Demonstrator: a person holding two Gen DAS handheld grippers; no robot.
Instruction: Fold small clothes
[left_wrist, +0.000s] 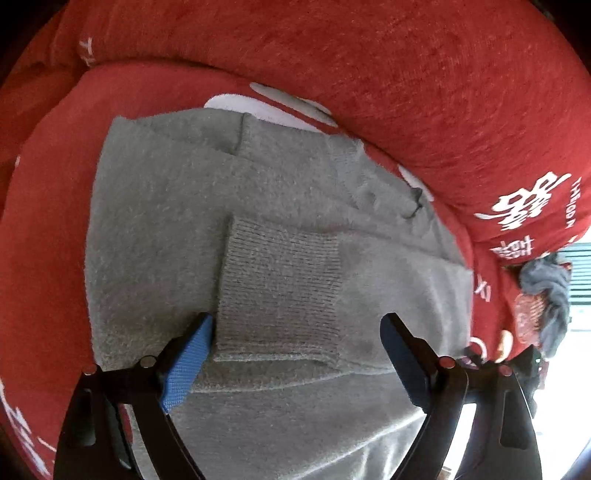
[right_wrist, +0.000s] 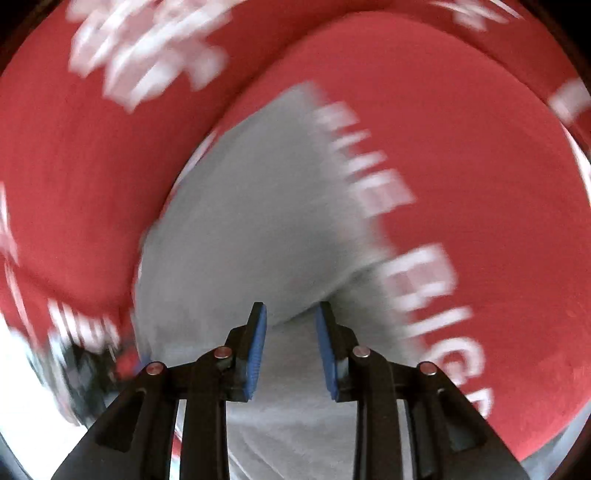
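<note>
A grey knitted sweater (left_wrist: 166, 221) lies spread on a red seat cushion (left_wrist: 48, 229). One sleeve is folded across its body, and the ribbed cuff (left_wrist: 280, 280) lies flat on top. My left gripper (left_wrist: 297, 319) hovers close over that cuff, open wide, with one blue pad on each side and neither pressing on it. In the blurred right wrist view the same grey sweater (right_wrist: 251, 221) fills the middle. My right gripper (right_wrist: 291, 306) stands partly open above a soft fold of it, and nothing is pinched between the pads.
A red back cushion (left_wrist: 406, 74) with white lettering rises behind the sweater. A dark grey garment (left_wrist: 550, 291) lies bunched at the seat's right end, next to a bright floor. White print runs along the red fabric (right_wrist: 480, 184) beside the sweater.
</note>
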